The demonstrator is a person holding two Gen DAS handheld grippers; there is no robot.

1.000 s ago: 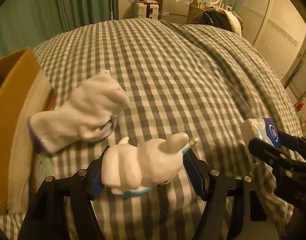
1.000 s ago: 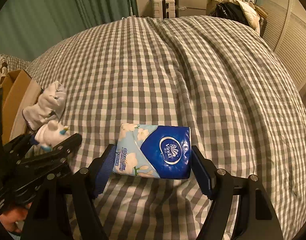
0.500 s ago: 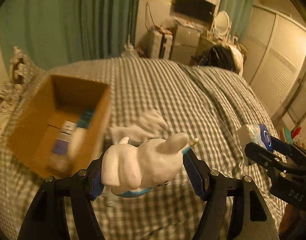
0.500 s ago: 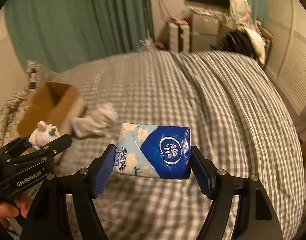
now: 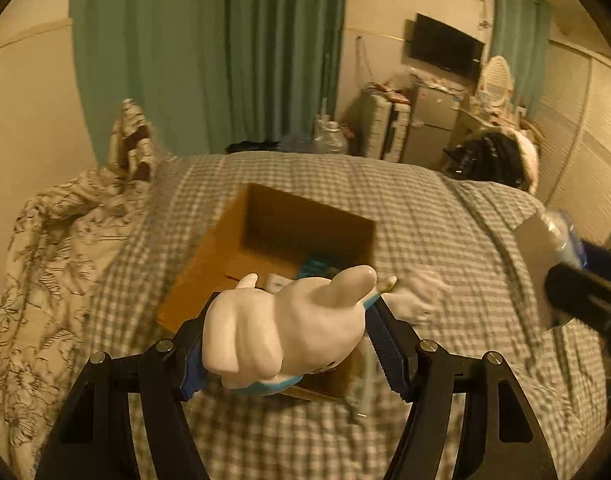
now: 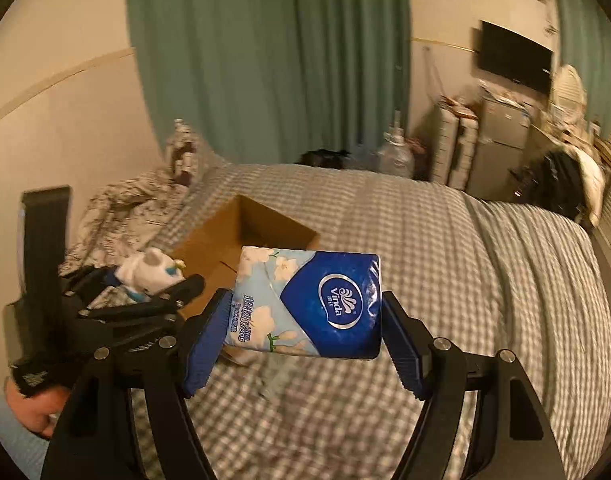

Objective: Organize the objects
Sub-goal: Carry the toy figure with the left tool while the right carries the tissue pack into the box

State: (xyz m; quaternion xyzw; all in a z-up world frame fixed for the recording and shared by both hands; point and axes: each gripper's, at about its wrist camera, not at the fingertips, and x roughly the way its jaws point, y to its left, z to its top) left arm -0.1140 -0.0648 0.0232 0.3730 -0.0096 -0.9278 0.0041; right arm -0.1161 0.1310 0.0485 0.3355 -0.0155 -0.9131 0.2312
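My left gripper (image 5: pixel 289 344) is shut on a white unicorn figurine (image 5: pixel 281 328) with a blue base, held above the near edge of an open cardboard box (image 5: pixel 209 256) on the checked bed. The box holds a few small items. My right gripper (image 6: pixel 305 320) is shut on a blue Vinda tissue pack (image 6: pixel 309 304), held in the air to the right of the box (image 6: pixel 261 224). The left gripper with the figurine (image 6: pixel 149 272) shows at the left in the right wrist view. A white glove (image 5: pixel 417 296) lies on the bed right of the box.
A grey checked duvet (image 5: pixel 445 208) covers the bed. A floral blanket (image 5: pixel 45 264) is bunched at the left. Green curtains (image 5: pixel 209 52), a wall TV (image 5: pixel 441 46) and cluttered furniture stand behind the bed.
Both grippers have lifted and swung left toward the box, each still holding its object. The box now lies straight ahead of the left gripper instead of off to the left.
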